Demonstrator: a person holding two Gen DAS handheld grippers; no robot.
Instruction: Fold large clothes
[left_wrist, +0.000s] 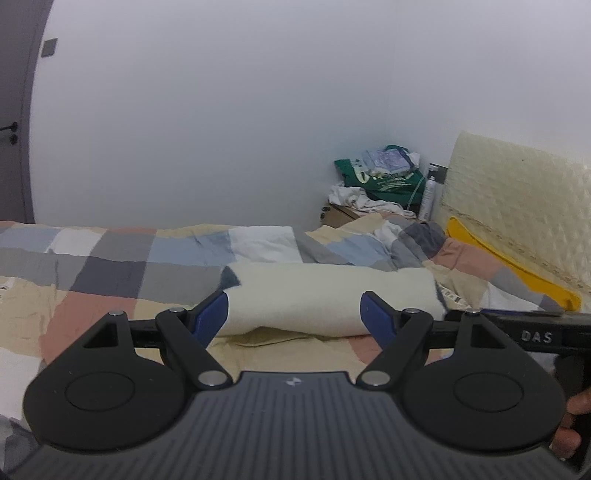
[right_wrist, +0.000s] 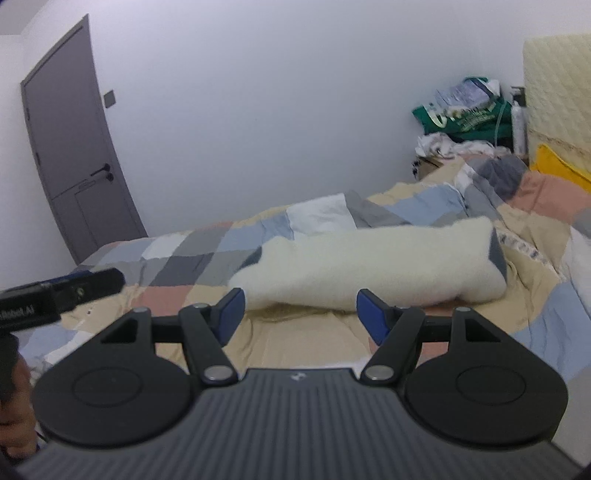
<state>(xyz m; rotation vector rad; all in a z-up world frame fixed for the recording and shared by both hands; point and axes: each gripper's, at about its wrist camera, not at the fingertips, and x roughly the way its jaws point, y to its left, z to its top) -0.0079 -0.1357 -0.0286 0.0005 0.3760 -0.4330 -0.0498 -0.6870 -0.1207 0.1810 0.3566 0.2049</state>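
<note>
A cream fleece garment (left_wrist: 325, 299) lies folded into a long thick bundle across the checked bedspread (left_wrist: 110, 273), with a grey lining showing at its ends. My left gripper (left_wrist: 295, 314) stands open just in front of it, blue pads wide apart with nothing between them. In the right wrist view the same bundle (right_wrist: 369, 266) lies ahead, tilted up to the right. My right gripper (right_wrist: 299, 310) is open too, short of the bundle's near edge and empty. The left gripper's black body (right_wrist: 59, 291) shows at the left edge there.
A quilted cream headboard (left_wrist: 517, 206) and a yellow flat object (left_wrist: 509, 266) are at the right. A cardboard box with a green bag (left_wrist: 384, 181), cloths and a spray can fills the corner. A grey door (right_wrist: 74, 147) stands at the left. A person's hand (left_wrist: 569, 428) holds the other gripper's handle.
</note>
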